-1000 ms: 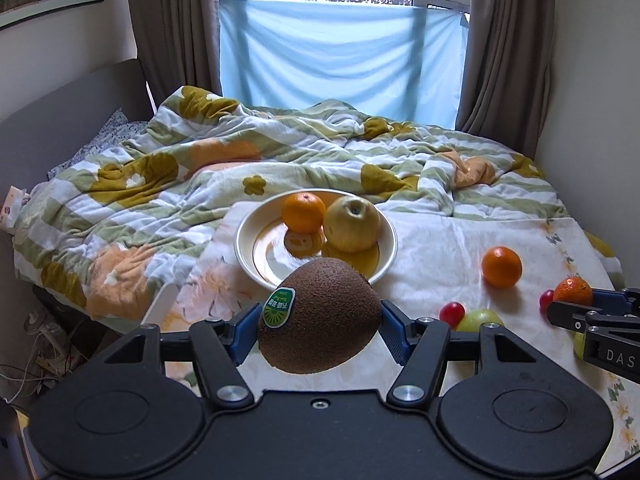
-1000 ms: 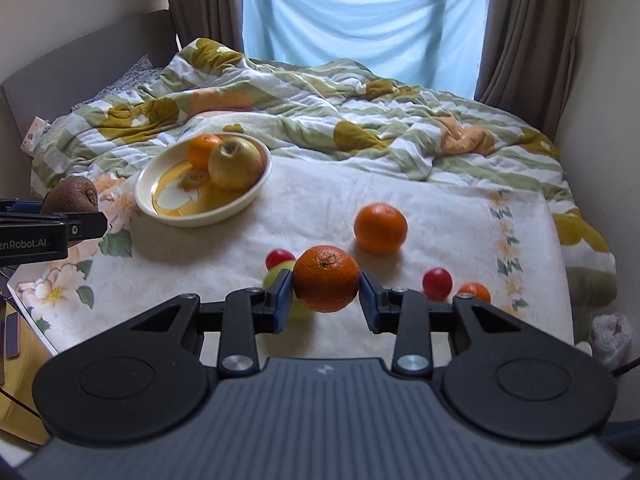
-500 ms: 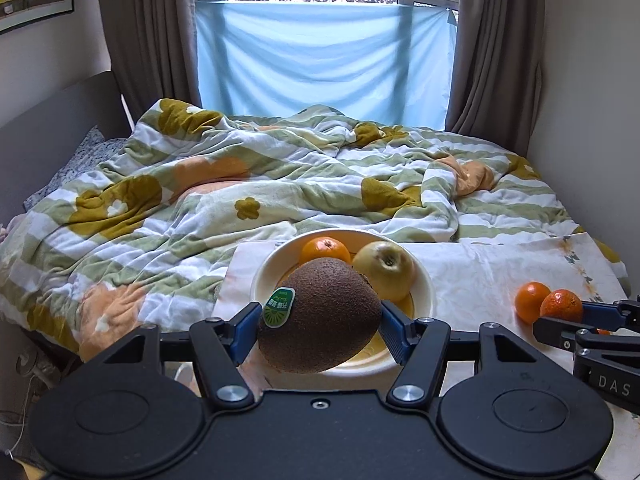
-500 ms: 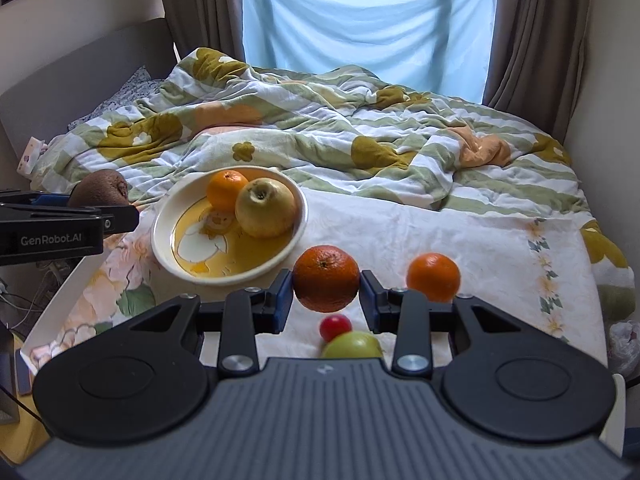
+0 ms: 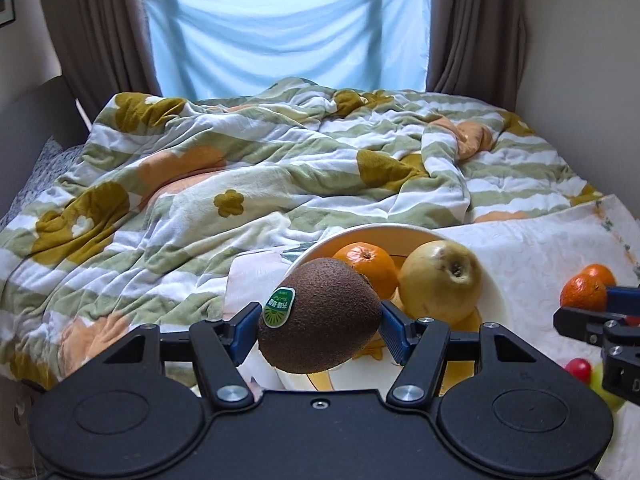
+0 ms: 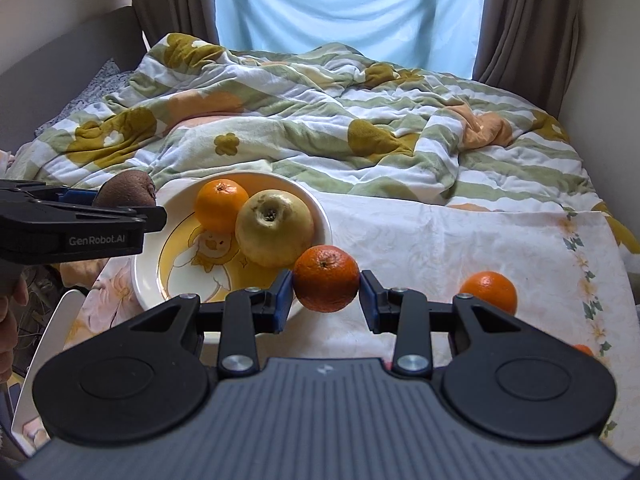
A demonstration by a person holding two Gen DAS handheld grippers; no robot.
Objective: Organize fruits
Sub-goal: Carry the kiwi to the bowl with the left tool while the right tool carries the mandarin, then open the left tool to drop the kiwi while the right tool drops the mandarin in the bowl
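A: Where do we stand on the fruit?

B: The plate [image 6: 320,216], left of centre in the right view, already holds an orange [image 6: 220,204] and an apple [image 6: 274,228]. Two more are on their way: our left gripper [image 5: 320,326] pinches a kiwi [image 5: 320,316] low in the middle of its frame, and our right gripper [image 6: 326,294] is clamped on a second orange, the held orange [image 6: 326,278], just at the plate's near right rim.

A: And what is left?

B: A loose orange [image 6: 488,292] on the cloth [image 6: 440,240] at the right of the right view, plus a red fruit [image 5: 578,370] and something green at the lower right of the left view. We judge the job about half done.

A: What differs from a second ago?

B: Both grips are the same, same fruit in each. In the left view the plate was mid-frame with a clear gap beyond the kiwi; now the kiwi overlaps its left rim and the plate fills the lower centre. In the right view the plate sat at upper left with the held orange over the loose fruit; now that orange sits by the rim beside the apple, and the loose fruit has slid to the lower right.
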